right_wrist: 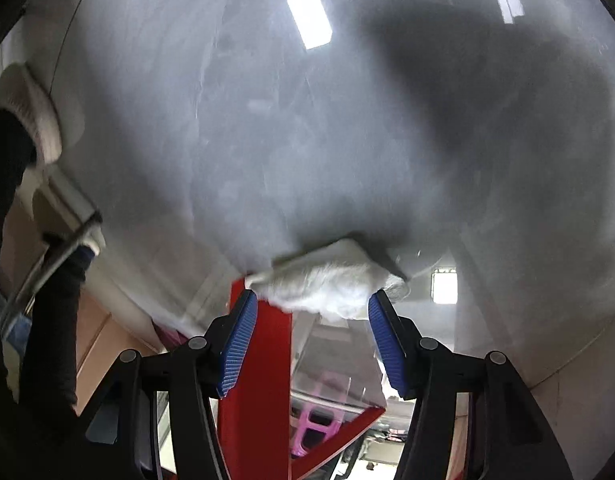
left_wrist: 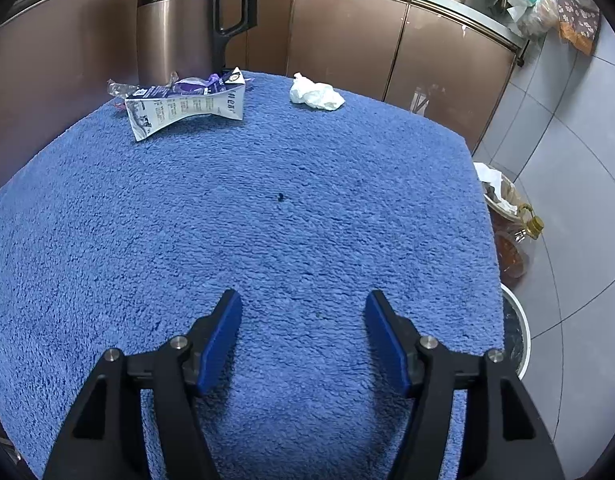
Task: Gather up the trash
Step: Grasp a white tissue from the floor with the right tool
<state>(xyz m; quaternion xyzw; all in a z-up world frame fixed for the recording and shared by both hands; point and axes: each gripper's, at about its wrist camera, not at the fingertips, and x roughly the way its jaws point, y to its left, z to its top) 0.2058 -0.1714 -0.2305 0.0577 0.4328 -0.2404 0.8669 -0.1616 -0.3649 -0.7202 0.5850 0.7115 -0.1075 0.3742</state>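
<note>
In the left wrist view a crushed milk carton (left_wrist: pixel 187 106) lies at the far left of the blue towel (left_wrist: pixel 267 240), with a purple-and-clear wrapper (left_wrist: pixel 187 85) behind it. A crumpled white tissue (left_wrist: pixel 316 95) lies at the far middle. A small dark crumb (left_wrist: pixel 281 197) sits mid-towel. My left gripper (left_wrist: pixel 303 308) is open and empty, low over the near part of the towel. My right gripper (right_wrist: pixel 312 304) is open, pointing down at the grey floor (right_wrist: pixel 307 140). A blurred white tissue (right_wrist: pixel 327 280) is just beyond its fingertips; I cannot tell whether it touches them.
A brown kettle (left_wrist: pixel 175 24) stands behind the carton. Brown cabinets (left_wrist: pixel 347 40) run along the back. Right of the towel are a lined bin (left_wrist: pixel 503 196), an oil bottle (left_wrist: pixel 527 228) and a white-rimmed container (left_wrist: pixel 521 332). A red frame (right_wrist: pixel 259 380) is below the right gripper.
</note>
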